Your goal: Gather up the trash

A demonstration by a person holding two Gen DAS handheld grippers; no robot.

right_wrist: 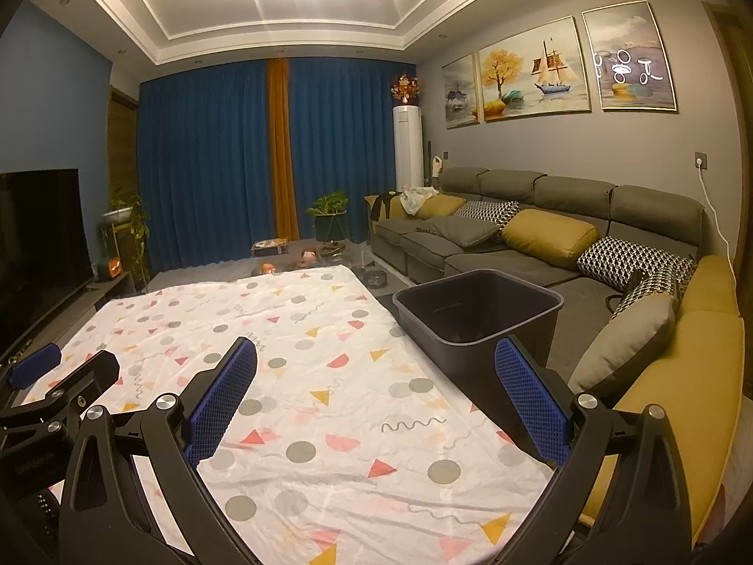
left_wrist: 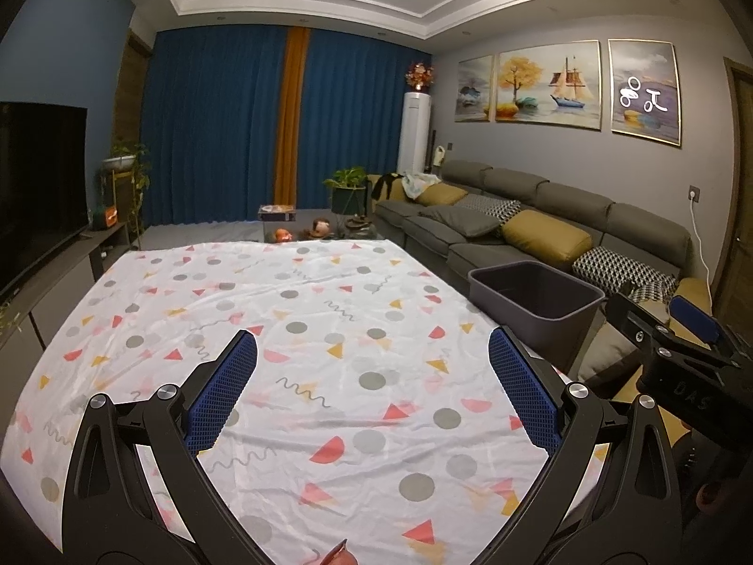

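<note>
A dark grey trash bin (left_wrist: 536, 296) stands off the table's right side, in front of the sofa; it also shows in the right wrist view (right_wrist: 477, 315), and its inside looks dark. My left gripper (left_wrist: 372, 353) is open and empty above the patterned tablecloth (left_wrist: 292, 310). My right gripper (right_wrist: 376, 358) is open and empty above the cloth's (right_wrist: 263, 329) right part, its right finger close to the bin. A small reddish scrap (left_wrist: 336, 555) shows at the bottom edge of the left wrist view, mostly cut off. Each gripper appears at the edge of the other's view.
A grey sofa (right_wrist: 541, 235) with yellow and patterned cushions runs along the right wall. A TV (left_wrist: 37, 179) on a low cabinet is at the left. Beyond the table's far edge lie a box, small ornaments (left_wrist: 301, 230) and a potted plant (left_wrist: 348, 188).
</note>
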